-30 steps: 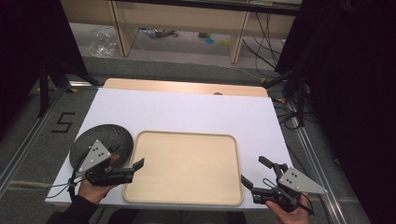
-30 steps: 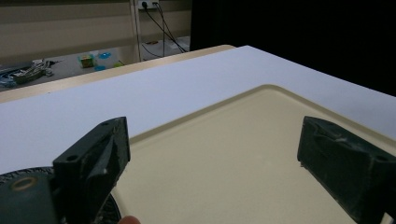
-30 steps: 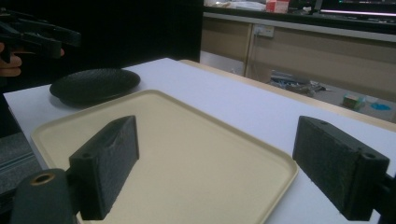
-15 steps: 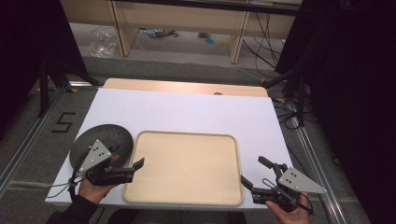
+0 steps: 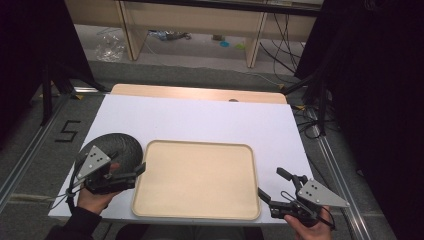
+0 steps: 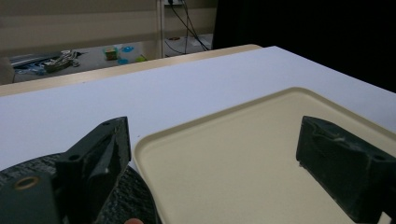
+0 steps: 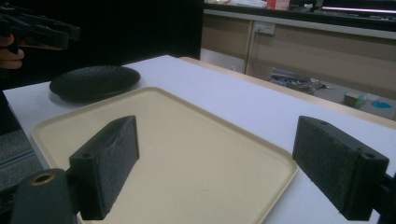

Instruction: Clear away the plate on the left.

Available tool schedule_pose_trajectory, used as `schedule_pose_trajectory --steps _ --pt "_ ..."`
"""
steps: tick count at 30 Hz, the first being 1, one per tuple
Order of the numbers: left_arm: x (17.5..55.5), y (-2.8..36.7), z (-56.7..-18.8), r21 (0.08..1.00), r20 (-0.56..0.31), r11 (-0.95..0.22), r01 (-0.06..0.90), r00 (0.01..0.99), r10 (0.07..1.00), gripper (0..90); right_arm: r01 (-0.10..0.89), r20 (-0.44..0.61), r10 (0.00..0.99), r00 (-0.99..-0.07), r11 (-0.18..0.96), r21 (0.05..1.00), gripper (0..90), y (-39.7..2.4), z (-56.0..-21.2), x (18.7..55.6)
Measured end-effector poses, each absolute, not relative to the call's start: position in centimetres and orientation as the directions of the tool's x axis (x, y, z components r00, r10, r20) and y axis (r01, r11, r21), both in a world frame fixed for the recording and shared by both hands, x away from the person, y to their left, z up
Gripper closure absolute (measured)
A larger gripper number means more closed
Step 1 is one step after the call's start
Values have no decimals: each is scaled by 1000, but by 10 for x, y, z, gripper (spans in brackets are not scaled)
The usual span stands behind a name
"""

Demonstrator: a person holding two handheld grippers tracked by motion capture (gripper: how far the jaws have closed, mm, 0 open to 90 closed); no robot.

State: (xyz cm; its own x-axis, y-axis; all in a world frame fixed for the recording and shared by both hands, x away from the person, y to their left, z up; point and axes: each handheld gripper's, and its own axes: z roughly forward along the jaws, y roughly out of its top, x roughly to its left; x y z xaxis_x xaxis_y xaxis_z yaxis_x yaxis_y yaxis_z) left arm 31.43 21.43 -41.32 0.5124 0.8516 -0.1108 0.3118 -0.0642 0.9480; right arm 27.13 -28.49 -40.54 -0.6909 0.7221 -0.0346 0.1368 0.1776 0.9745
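Left gripper (image 5: 134,175) partly hides black plate (image 5: 122,148)

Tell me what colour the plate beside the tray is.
Black plate, finely textured; clearest in right gripper view.

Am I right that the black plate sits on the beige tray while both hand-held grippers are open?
Not quite: the black plate sits on the white table just left of the beige tray, as the high view shows. The left hand-held gripper and right hand-held gripper are indeed open.
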Motion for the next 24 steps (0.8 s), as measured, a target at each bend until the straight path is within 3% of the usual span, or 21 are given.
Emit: schedule_pose_trajectory --steps 24 --pt "338 251 -419 908 -193 24 417 368 909 108 147 -54 728 -683 210 967 157 -285 -404 271"
